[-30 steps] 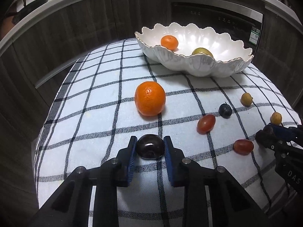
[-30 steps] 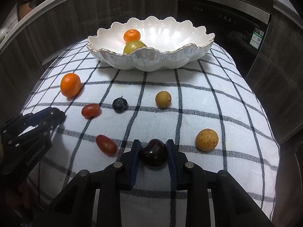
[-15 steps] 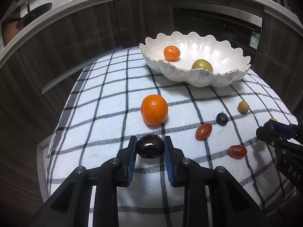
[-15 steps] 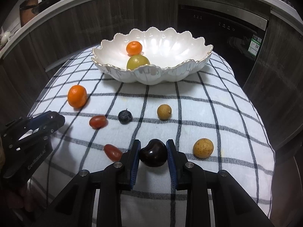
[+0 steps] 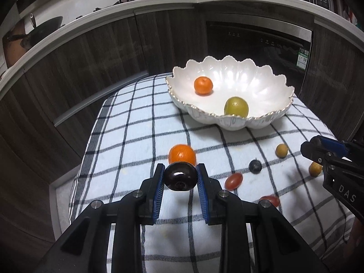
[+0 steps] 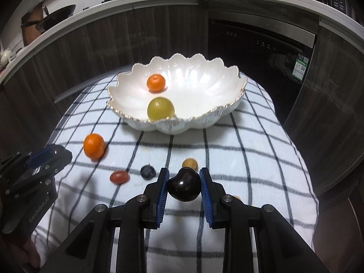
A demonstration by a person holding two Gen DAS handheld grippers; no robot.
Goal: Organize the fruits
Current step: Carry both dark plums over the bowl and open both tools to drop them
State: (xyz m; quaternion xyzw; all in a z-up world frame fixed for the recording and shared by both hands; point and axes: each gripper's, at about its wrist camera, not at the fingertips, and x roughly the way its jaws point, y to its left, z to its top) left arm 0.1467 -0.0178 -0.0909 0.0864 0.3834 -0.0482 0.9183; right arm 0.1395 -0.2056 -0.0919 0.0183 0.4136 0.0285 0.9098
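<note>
Your left gripper is clamped on a dark cherry, carried clear above the checked cloth with a mandarin just behind it. Your right gripper pinches a second dark cherry the same way. The scalloped bowl sits ahead, holding one mandarin and a green fruit. Risk: glossy round skins could slip from the pads in transit, or both grippers could collide converging over the bowl.
</note>
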